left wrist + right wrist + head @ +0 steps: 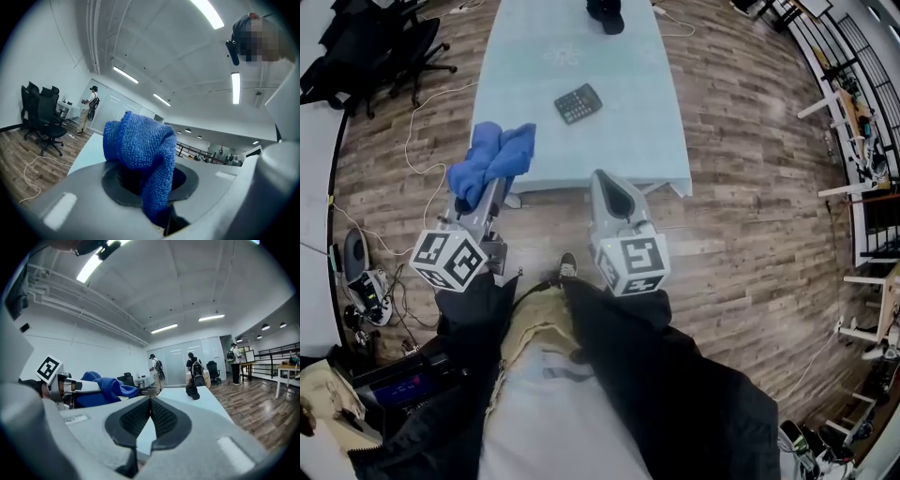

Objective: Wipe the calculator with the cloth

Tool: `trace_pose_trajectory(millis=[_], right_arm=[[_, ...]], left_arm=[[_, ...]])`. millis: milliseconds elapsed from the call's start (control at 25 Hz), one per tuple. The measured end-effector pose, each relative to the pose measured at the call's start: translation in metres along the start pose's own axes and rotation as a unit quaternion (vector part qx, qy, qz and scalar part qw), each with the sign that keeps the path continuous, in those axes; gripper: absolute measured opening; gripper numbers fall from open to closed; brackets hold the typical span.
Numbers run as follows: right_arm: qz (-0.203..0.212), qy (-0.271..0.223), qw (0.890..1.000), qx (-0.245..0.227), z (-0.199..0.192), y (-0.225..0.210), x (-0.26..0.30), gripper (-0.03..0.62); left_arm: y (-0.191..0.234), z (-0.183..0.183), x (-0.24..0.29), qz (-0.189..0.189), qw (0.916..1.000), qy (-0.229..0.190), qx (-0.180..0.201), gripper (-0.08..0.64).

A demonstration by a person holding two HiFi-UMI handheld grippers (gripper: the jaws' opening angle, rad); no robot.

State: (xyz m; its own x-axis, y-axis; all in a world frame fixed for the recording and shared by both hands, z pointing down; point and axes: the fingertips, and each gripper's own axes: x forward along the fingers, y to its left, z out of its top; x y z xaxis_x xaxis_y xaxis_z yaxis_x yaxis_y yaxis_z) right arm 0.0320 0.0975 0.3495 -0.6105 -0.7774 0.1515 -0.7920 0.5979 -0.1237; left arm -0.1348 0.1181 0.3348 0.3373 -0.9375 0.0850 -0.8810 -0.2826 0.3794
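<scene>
The left tongs (476,195) were clamped on a bright blue terry cloth (499,153), which bunched up out of the dark pads and flopped over one side of them; in the left gripper view a fold of it ran down through the narrow slot between the jaws. The right tongs (604,180) carried nothing, their ribbed black pads pressed together at the tips. Both were held near the front edge of a long pale blue-green tabletop (623,131), the left at its near left corner and the right just beside the middle of that edge. The dark grey rectangular calculator (578,102) lay flat on the tabletop, keys upward and turned at an angle to the edges, farther in than either tongs and apart from the cloth. At the far end of the tabletop rested a small black object (606,16), too small to identify. Brown wood-plank floor (750,206) surrounded the tabletop, and black office chairs (389,47) stood off to the left. The right gripper view showed the left tongs and cloth to its left.
</scene>
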Motion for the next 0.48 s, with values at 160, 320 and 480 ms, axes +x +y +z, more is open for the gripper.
trace_pose_trajectory(millis=[160,320,480], right_arm=[[0.002,0.003,1.0,0.007,-0.004,-0.016,0.007,-0.003],[0.0,0.017,1.0,0.015,-0.008,-0.034,0.018,-0.003],[0.005,0.022,1.0,0.015,-0.011,-0.036,0.039,-0.003]], left_arm=[[0.002,-0.005,0.024,0.005,1.0,0.007,-0.005,0.078],[-0.003,-0.008,0.042,0.002,0.9999,0.012,-0.006,0.078],[0.015,-0.011,0.05,0.015,0.9997,0.017,-0.013,0.078]])
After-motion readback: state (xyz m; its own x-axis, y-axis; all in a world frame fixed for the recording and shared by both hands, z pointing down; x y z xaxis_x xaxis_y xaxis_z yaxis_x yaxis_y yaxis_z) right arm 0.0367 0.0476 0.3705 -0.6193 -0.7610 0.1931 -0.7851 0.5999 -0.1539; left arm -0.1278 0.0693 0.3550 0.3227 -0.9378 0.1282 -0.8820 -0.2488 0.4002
